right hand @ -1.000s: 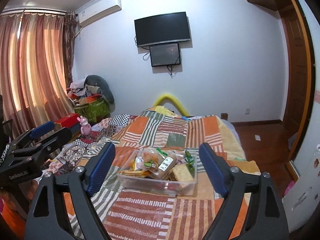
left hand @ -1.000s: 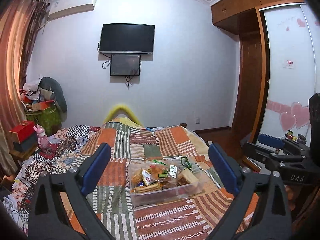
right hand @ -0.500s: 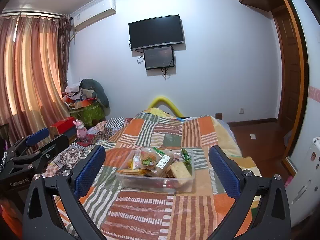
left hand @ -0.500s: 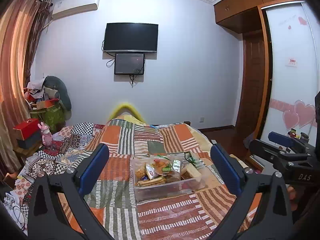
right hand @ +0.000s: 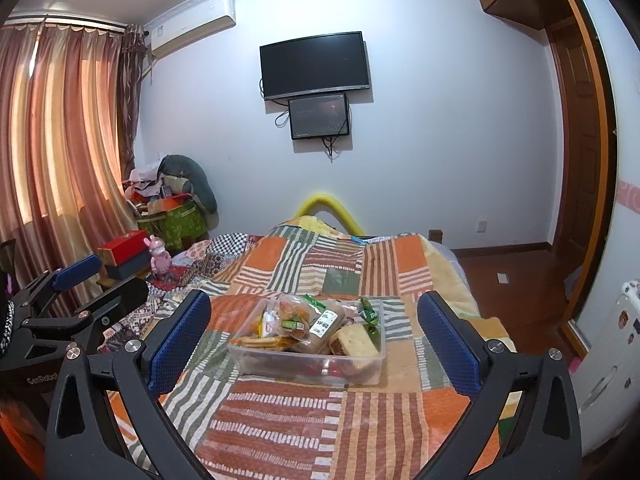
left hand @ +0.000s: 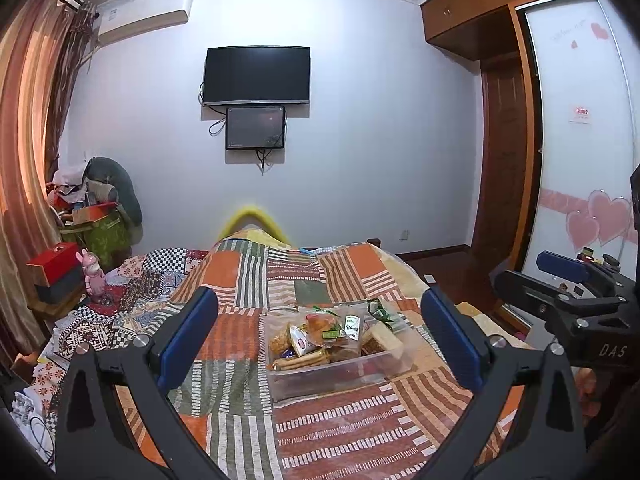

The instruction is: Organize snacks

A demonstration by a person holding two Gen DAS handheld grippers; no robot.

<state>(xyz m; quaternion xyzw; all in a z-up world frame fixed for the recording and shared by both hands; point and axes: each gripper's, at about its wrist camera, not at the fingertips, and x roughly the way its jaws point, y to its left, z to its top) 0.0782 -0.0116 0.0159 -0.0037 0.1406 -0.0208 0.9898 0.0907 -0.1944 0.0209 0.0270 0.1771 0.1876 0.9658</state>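
On the patchwork bedspread [right hand: 280, 420] a clear snack tub [right hand: 312, 364] sits unobstructed; left claw [left hand: 320, 334] and right claw [right hand: 314, 332] gape empty.

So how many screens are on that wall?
2: a big screen high on the wall, and a small screen right under it. Both are dark.

- My left gripper [left hand: 319, 334] sits with its jaws spread wide, blue pads [left hand: 188, 336] facing each other, nothing between them, aimed slightly downward.
- My right gripper [right hand: 314, 334] has just been opening its jaws; they now stand wide, nothing between them.
- Each gripper shows at the edge of the other's view, side by side and apart.
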